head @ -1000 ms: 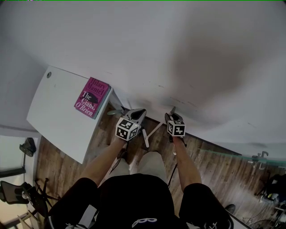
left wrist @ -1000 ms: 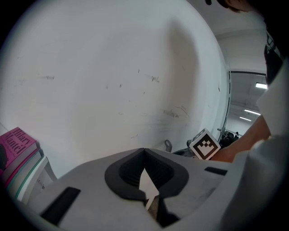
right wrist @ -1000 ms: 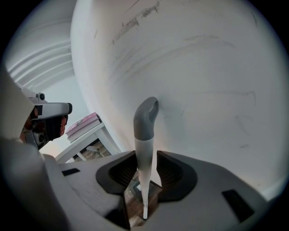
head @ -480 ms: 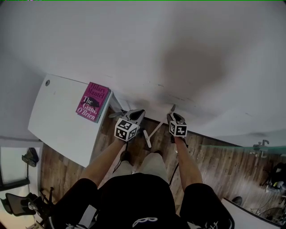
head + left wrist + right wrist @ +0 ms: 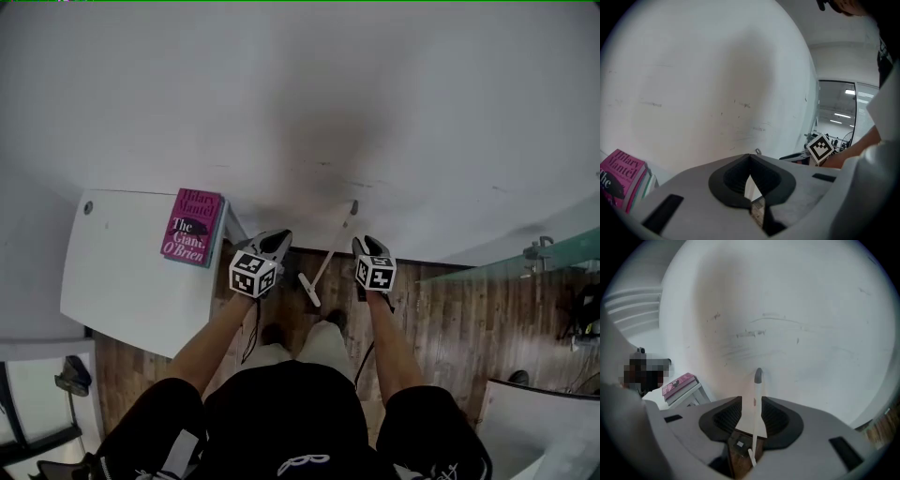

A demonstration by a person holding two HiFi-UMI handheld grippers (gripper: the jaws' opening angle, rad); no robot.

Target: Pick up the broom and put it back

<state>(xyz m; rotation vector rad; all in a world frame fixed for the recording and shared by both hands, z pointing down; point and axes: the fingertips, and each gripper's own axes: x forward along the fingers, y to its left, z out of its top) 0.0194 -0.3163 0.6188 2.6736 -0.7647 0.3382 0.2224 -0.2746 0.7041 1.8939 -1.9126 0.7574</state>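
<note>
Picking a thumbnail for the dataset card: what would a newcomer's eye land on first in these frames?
The magenta book on the white table at left is the only strong colour against the pale wall. Next comes the thin white broom, leaning on that wall in front of the person. The right claw has just been opening, and its jaws stand apart on either side of the handle without pressing it.

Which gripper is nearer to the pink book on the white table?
Left. The left gripper hangs just right of the book; the right gripper, jaws just opened and holding nothing, is farther right, beyond the broom.
</note>
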